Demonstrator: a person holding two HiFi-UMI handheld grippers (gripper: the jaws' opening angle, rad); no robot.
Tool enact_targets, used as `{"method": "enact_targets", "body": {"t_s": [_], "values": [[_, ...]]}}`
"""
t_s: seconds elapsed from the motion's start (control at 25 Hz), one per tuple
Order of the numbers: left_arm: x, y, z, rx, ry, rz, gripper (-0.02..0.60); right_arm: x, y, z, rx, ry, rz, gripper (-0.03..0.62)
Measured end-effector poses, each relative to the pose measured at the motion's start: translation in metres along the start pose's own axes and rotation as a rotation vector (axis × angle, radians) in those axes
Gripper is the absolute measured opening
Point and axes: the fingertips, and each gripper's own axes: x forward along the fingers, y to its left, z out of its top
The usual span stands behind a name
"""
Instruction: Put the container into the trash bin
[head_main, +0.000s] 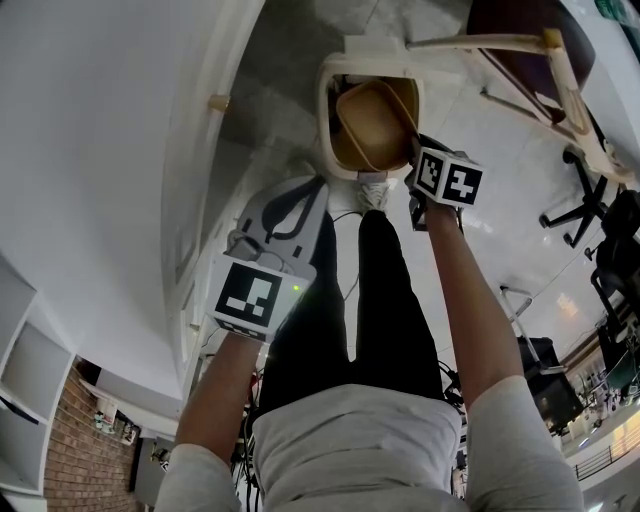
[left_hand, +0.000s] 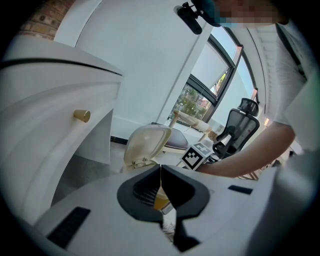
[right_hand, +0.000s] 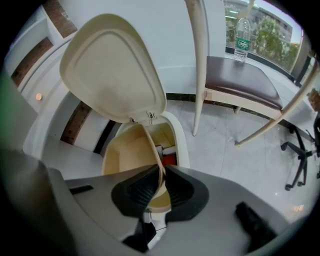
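A tan paper container hangs tilted in the mouth of the cream trash bin, whose lid stands open. My right gripper is shut on the container's rim at the bin's right side. In the right gripper view the rim runs down between the jaws of the right gripper, with the container's wall over the bin's opening. My left gripper hangs back by the person's leg, shut with nothing in it. The left gripper points at the bin lid.
A wooden chair with a dark seat stands right of the bin, a water bottle on it. A white cabinet with a round knob lies on the left. Office chairs stand further right. Something red lies inside the bin.
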Motion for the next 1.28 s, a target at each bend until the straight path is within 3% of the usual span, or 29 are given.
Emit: {"method": "enact_targets", "body": {"t_s": [0.28, 0.8, 1.0, 1.28], "values": [[-0.005, 0.001, -0.001, 0.001, -0.008, 0.007, 0.018, 0.000, 0.012, 0.004, -0.021, -0.016, 0.044, 0.092], [-0.017, -0.007, 0.013, 0.018, -0.024, 0.019, 0.018, -0.021, 0.021, 0.008, -0.055, -0.030, 0.043, 0.094], [-0.025, -0.017, 0.023, 0.028, -0.031, 0.023, 0.018, -0.043, 0.029, 0.015, -0.110, -0.065, 0.051, 0.084], [-0.048, -0.038, 0.045, 0.052, -0.053, 0.036, 0.018, -0.095, 0.059, 0.020, -0.221, -0.111, 0.136, 0.038]]}}
